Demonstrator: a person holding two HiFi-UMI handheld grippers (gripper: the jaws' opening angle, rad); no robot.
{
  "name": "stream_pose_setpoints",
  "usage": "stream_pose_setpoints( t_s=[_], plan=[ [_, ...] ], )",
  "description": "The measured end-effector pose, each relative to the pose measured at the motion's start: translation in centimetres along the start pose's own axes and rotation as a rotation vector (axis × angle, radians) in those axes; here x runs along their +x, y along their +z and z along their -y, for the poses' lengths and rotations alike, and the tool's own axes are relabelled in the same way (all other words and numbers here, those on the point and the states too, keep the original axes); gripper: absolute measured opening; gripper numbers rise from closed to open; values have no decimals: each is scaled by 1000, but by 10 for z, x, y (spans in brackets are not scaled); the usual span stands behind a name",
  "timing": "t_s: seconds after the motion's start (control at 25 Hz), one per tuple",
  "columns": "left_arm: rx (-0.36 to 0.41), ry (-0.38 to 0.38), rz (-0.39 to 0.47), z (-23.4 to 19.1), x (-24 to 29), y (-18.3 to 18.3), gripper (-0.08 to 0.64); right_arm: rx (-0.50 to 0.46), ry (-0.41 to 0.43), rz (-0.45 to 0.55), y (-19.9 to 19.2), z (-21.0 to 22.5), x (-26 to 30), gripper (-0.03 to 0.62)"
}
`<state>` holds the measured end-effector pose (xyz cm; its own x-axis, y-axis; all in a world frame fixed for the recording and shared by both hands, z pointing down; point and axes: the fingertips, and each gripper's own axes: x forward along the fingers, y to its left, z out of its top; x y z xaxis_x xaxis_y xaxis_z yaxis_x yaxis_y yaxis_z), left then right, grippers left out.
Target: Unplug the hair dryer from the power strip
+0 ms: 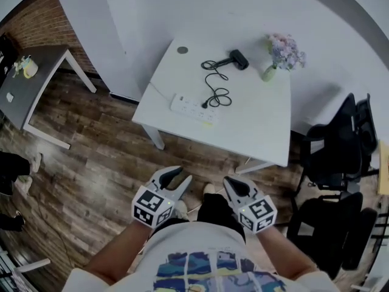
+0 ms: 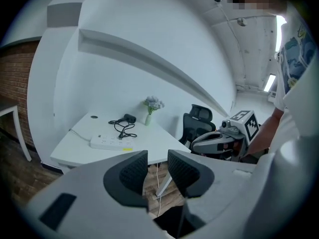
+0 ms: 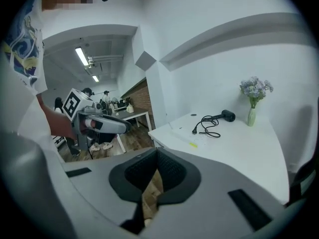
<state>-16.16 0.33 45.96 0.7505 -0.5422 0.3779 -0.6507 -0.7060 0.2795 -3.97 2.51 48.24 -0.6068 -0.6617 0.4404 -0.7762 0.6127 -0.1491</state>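
Observation:
A black hair dryer lies at the far side of the white table. Its black cord loops down to a plug seated in the white power strip near the table's front left edge. Both grippers hang low over the floor, well short of the table. My left gripper is open with a small gap and nothing between its pads. My right gripper is shut and empty. The left gripper view shows the strip and dryer far beyond its jaws; in the right gripper view they lie at right, the strip nearer than the dryer.
A small vase of flowers stands right of the dryer. Black office chairs crowd the table's right side. A grey desk stands at far left on the wooden floor. A white wall runs behind the table.

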Motion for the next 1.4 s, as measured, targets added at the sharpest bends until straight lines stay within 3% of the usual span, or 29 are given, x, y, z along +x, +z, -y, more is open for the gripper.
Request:
stream_pose_setpoints(
  t_s=[0.68,1.04,1.4],
  plan=[
    [-45,172,-81,-102,123,50,118,-105,203,-144,12,150,145,0],
    [-35,209,-138,-128,176,59,118,-152,284,-180,1,176,198,0],
    [-6,223,-191,-152,216,61,118,-169,293,-186,-6,198,237,0]
  ],
)
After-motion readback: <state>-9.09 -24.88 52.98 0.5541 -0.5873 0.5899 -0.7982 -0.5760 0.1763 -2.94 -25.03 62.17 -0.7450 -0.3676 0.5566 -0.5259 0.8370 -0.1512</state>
